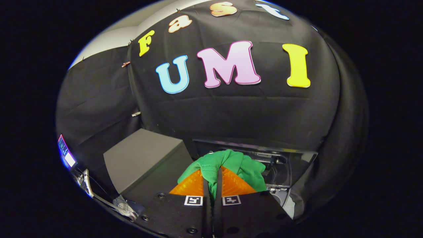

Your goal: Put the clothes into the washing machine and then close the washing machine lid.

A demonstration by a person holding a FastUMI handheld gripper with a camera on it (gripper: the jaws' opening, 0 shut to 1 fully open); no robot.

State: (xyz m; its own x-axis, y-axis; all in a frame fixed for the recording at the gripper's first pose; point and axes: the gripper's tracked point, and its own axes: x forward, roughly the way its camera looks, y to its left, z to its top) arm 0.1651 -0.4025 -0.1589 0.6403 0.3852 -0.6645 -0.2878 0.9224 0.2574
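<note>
Black booth cloth behind; our gripper (212, 180) pinches the green garment (231, 163) above the open washing machine (281, 165). We should lower deep before releasing.

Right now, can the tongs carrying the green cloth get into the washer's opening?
Probably yes: the tongs, shut on the green cloth garment, hang before the raised dark washer lid; the opening just beyond looks unobstructed.

1. Your gripper (213, 178) has two orange fingers (190, 186), triangular and finely ribbed across their faces.
2. Each finger sits on a black plate carrying a small white square marker (193, 200) with a black pattern.
3. Dark round screws (192, 230) dot your gripper's black body (172, 213).
4. A narrow dark slot runs between the plates.
</note>
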